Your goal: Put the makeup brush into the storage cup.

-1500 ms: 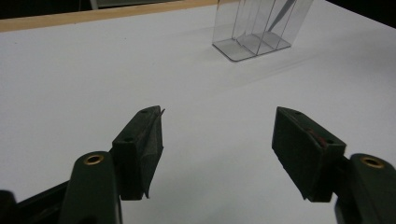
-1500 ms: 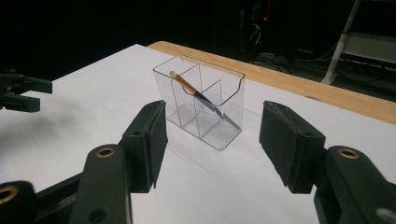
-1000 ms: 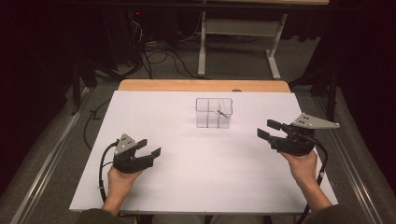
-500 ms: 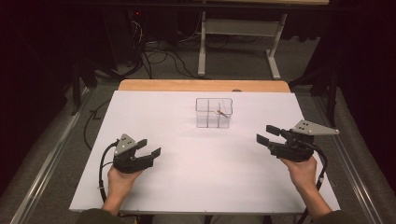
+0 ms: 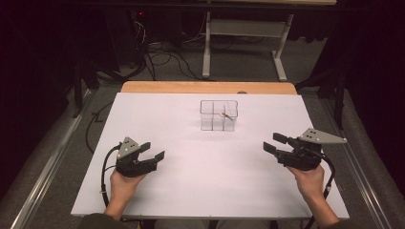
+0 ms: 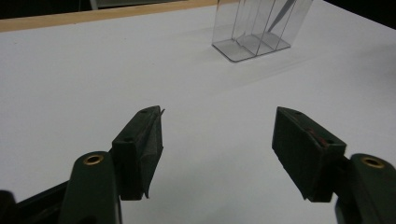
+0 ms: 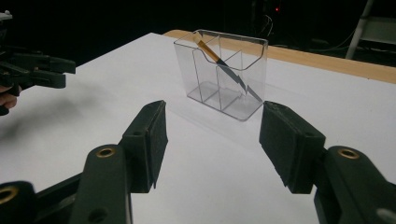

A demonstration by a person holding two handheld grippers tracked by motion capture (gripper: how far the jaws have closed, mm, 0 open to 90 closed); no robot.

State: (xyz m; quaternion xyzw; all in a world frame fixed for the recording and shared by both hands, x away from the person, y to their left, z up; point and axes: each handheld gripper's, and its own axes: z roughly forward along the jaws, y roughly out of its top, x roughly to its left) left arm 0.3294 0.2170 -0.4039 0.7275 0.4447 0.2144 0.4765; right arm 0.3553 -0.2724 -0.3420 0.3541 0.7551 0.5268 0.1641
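A clear plastic organizer (image 5: 219, 115) with upright dividers stands on the white table top (image 5: 210, 191), toward the back middle. A thin pen-like tool (image 7: 224, 70) with a yellow end leans slanted inside it. My left gripper (image 5: 154, 151) rests low at the front left, held by a hand, jaws open with nothing between them. My right gripper (image 5: 275, 143) hovers at the front right, jaws open and empty, pointing toward the organizer (image 7: 220, 74). In the left gripper view the organizer (image 6: 259, 28) stands far ahead at the upper right. The left gripper (image 7: 35, 67) shows at the left edge of the right gripper view.
A wooden strip (image 5: 207, 87) runs along the table's far edge. Beyond it stand a metal frame's legs (image 5: 277, 62) and loose cables (image 5: 162, 55) on the dark floor. Metal rails (image 5: 43, 167) flank the table's left side.
My right gripper has drifted a little lower and toward the front of the table. The left gripper and the organizer have stayed put.
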